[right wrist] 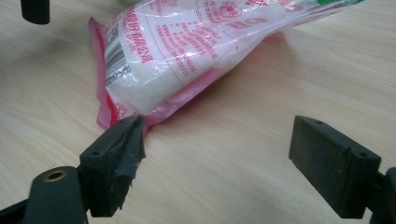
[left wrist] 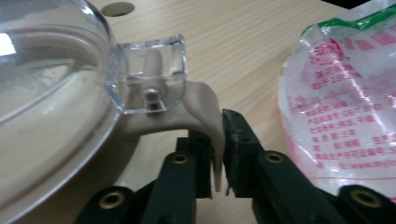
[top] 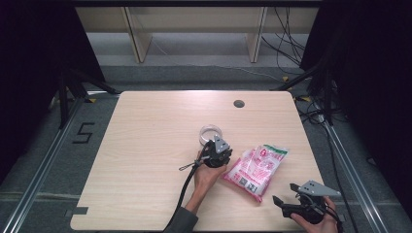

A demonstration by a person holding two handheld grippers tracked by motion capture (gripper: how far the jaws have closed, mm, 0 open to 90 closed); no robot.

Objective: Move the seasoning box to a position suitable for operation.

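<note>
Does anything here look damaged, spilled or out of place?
Nothing is spilled. One oddity: the inner pad of the right tool looks ragged and torn. The left tool grips the beige strap of the clear lid; the bag lies sealed.

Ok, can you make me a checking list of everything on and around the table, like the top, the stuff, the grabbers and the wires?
Surface: pale wood table, bare apart from the job's things; round dark hole near the far edge.
Job's things: clear round container with a beige flap at its clasp; pink and white bag lying flat beside it.
Clutter: nothing seen.
Grippers: left gripper shut on the beige flap; right gripper open, one jaw at the bag's corner, gripping nothing.
Cables: black cable trailing from the left gripper; loose wires on the floor beyond.
Surroundings: grey floor, a "5" mark, dark curtains, pale shelf legs.
</note>
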